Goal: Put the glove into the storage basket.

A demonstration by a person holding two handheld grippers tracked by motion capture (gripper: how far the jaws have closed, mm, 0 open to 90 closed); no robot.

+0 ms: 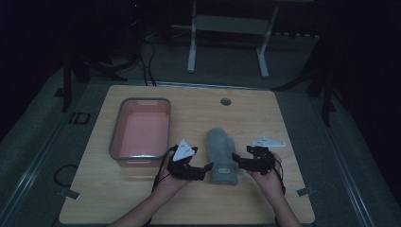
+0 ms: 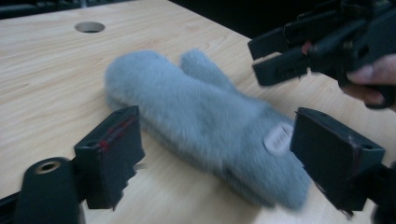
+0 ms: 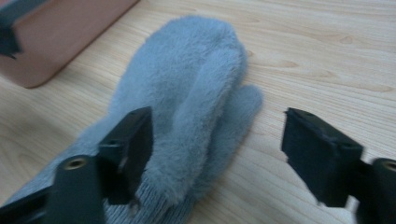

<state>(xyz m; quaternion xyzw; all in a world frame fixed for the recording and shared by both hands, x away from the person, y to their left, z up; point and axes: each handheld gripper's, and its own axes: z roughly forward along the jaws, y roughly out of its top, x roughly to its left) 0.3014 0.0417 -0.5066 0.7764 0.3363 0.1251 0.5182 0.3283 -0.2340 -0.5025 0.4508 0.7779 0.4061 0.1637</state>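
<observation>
Where the pale wooden table [image 1: 142,198] is seen from the high view, a fluffy grey-blue mitten [image 1: 220,156] is laid flat near its middle, fingertip end pointing away from the person and ribbed cuff toward them. A small white label is carried near the cuff. To the mitten's left, set apart from it, a rectangular grey-rimmed tray with a pink inside [image 1: 141,130] is placed.

Both forearms are brought in from the bottom edge and angled inward, so that the two tools are aimed at the cuff end from either side. The left gripper [image 1: 206,168] is held low in the left hand [image 1: 171,181], its grey three-cornered plate turned upward and its tips just beside the cuff's left edge. In the left gripper view its jaws are spread wide, the mitten [image 2: 205,126] lying between and beyond them, with nothing clamped.

The right gripper [image 1: 237,160] is held in the right hand [image 1: 266,175], pointed leftward at the cuff's right side. In the right gripper view its jaws are likewise parted widely over the mitten [image 3: 187,98], one jaw above the fur, the other over bare wood, and nothing is gripped.
</observation>
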